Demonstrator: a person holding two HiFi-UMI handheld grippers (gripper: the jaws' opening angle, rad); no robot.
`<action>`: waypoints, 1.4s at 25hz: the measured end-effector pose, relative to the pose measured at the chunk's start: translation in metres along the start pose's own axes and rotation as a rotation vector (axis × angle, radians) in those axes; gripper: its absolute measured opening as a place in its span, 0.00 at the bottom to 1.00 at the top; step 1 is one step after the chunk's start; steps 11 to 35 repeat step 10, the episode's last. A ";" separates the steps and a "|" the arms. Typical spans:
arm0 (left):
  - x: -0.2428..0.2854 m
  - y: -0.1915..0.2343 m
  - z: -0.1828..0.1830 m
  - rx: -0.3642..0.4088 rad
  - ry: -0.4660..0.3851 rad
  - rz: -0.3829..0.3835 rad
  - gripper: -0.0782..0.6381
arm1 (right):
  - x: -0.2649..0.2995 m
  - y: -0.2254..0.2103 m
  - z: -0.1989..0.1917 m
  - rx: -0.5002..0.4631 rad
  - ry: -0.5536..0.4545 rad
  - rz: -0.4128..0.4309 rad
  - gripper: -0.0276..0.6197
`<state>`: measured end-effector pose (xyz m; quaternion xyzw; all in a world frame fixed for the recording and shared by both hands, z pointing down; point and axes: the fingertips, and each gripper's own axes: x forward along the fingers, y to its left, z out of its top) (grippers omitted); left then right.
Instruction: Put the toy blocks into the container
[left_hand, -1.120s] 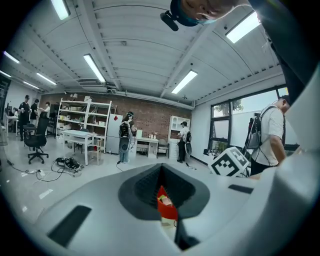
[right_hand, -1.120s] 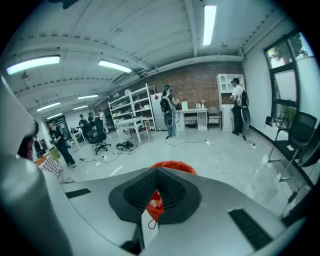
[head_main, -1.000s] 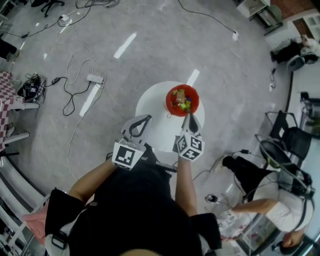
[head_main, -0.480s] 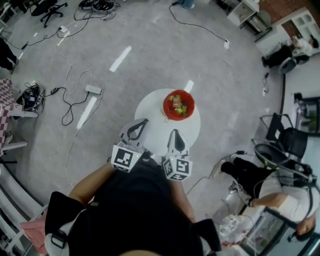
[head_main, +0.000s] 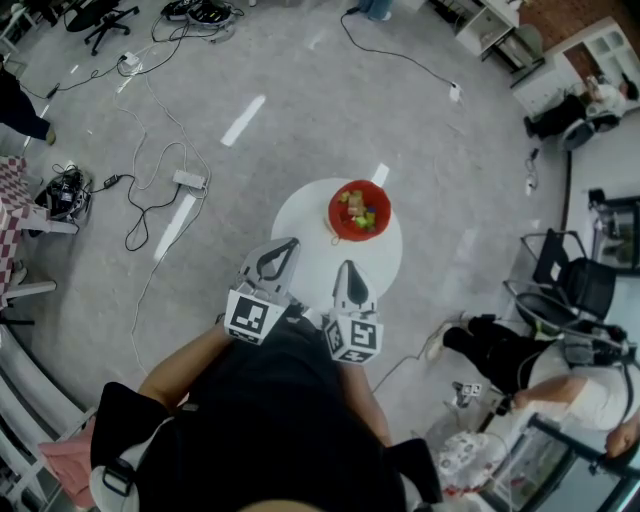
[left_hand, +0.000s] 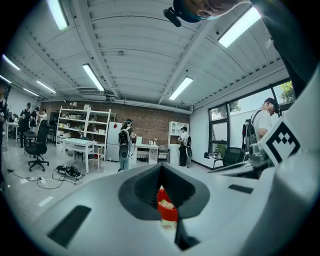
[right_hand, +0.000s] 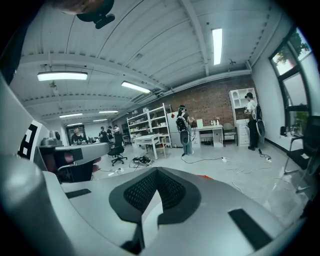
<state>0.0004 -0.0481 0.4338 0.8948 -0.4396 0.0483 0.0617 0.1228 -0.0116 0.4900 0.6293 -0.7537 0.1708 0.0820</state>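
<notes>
A red bowl (head_main: 359, 211) with several coloured toy blocks (head_main: 357, 207) in it stands on the far right part of a small round white table (head_main: 305, 225). My left gripper (head_main: 290, 243) is over the table's near left edge, its tips together and nothing held. My right gripper (head_main: 349, 266) is shut and empty, at the table's near edge, a short way back from the bowl. In the left gripper view the bowl (left_hand: 167, 205) shows through the gap below the closed tips of the left gripper (left_hand: 161, 170). In the right gripper view the right gripper (right_hand: 156, 172) holds nothing.
Cables and a power strip (head_main: 188, 155) lie on the grey floor to the left. A person sits low at the right (head_main: 530, 360), beside a black chair (head_main: 580, 280). A checkered table (head_main: 8, 190) is at the far left edge.
My right gripper has drawn back from the bowl's near rim toward my body, staying shut. The left gripper has hardly moved.
</notes>
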 end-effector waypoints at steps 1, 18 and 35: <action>0.000 0.000 0.000 -0.003 -0.002 0.001 0.10 | 0.000 0.000 0.000 0.000 0.000 0.001 0.04; -0.001 -0.001 -0.002 0.004 0.008 -0.005 0.10 | -0.001 0.004 0.001 -0.012 0.002 0.014 0.04; -0.001 -0.001 -0.002 0.004 0.008 -0.005 0.10 | -0.001 0.004 0.001 -0.012 0.002 0.014 0.04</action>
